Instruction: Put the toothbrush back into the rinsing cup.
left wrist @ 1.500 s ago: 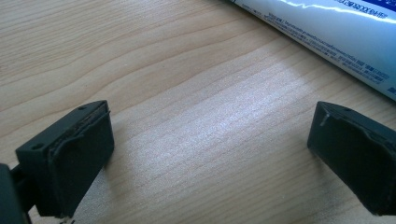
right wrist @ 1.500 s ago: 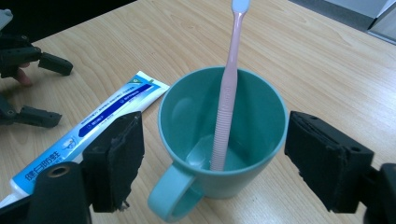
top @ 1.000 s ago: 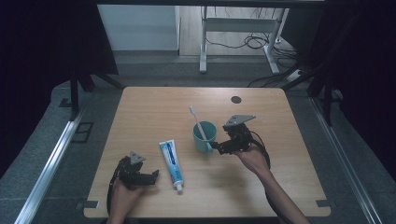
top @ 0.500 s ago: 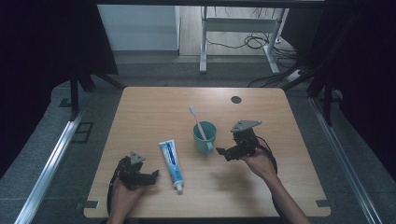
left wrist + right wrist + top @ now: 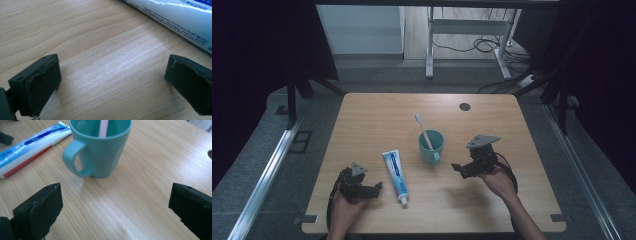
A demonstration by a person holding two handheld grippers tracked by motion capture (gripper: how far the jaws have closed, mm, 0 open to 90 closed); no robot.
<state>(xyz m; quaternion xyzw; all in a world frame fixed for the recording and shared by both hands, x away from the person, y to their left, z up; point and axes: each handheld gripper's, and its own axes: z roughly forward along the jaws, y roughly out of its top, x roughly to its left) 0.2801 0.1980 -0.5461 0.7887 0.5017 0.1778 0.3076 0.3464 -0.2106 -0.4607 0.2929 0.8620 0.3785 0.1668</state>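
- The right gripper (image 5: 459,169), lower right of the high view, has its jaws spread wide with nothing between them; they have just been opening.
- The teal cup (image 5: 431,146) stands centre frame, near that gripper but apart, with a toothbrush (image 5: 422,128) leaning in it.
- The left gripper (image 5: 374,189), lower left, is wide and empty, just beside the toothpaste tube (image 5: 394,171).

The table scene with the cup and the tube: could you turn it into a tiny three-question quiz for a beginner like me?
1. True or false: the toothbrush stands in the teal mug.
2. Which gripper is nearer the toothpaste tube: A) left gripper B) right gripper?
3. What do the right gripper's jaws hold?

Key:
1. True.
2. A.
3. Nothing; they stand open over bare table, short of the mug.
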